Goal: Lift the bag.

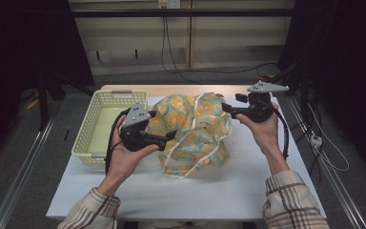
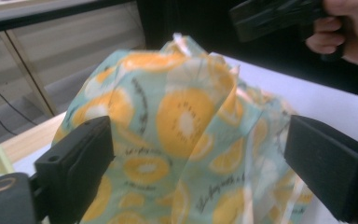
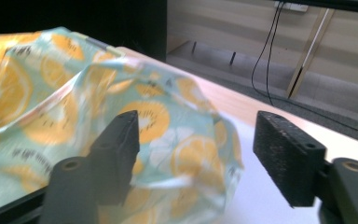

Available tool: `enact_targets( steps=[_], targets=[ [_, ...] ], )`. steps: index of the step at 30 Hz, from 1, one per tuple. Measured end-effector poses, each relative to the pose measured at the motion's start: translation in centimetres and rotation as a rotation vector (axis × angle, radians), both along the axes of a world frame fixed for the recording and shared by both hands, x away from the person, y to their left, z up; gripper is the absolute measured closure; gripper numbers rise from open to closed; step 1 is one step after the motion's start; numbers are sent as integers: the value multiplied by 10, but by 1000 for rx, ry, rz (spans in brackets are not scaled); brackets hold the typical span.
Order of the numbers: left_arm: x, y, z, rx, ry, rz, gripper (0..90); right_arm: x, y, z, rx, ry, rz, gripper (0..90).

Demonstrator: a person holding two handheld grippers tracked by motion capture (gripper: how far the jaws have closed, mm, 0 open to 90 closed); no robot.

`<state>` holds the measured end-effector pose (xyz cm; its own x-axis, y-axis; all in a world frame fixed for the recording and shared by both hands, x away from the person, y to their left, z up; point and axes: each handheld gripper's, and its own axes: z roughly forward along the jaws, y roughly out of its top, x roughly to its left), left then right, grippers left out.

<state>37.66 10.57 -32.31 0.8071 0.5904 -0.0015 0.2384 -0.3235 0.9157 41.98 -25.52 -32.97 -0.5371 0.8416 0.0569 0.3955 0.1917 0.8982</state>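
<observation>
Both black grippers, left (image 1: 171, 136) and right (image 1: 225, 107), are gaping, seemingly releasing the orange-printed mint cloth (image 1: 195, 131) mid-frame; withdrawing sideways avoids snagging.

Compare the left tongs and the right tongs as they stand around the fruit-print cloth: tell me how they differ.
The left tongs sit low against the near left side of the fruit-print cloth; the right tongs are held higher, at its far right edge. Between the left tongs' jaws hangs a fold of cloth; the right tongs' gap is partly past the cloth's edge, over the table. Both stand open, pressing on nothing.
</observation>
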Motion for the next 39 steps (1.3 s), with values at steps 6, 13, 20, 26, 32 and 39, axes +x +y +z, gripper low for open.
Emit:
enact_targets(
  steps=[6,13,20,26,32,39],
  targets=[
    [0,13,-9,2,21,6,45,-17,-5,-8,-1,14,-10,255],
    [-9,22,-16,24,30,31,50,-36,-9,-19,-9,28,-10,223],
    [-20,30,-27,40,47,50,55,-55,-8,-30,-15,45,-11,188],
    [-28,41,-36,48,56,65,55,-70,-9,-42,-34,67,-33,185],
    [-35,50,-38,44,59,92,56,-81,-10,-48,-51,78,-32,173],
    [-47,65,-49,29,71,120,56,-97,-10,-58,-43,94,-36,162]
  ],
)
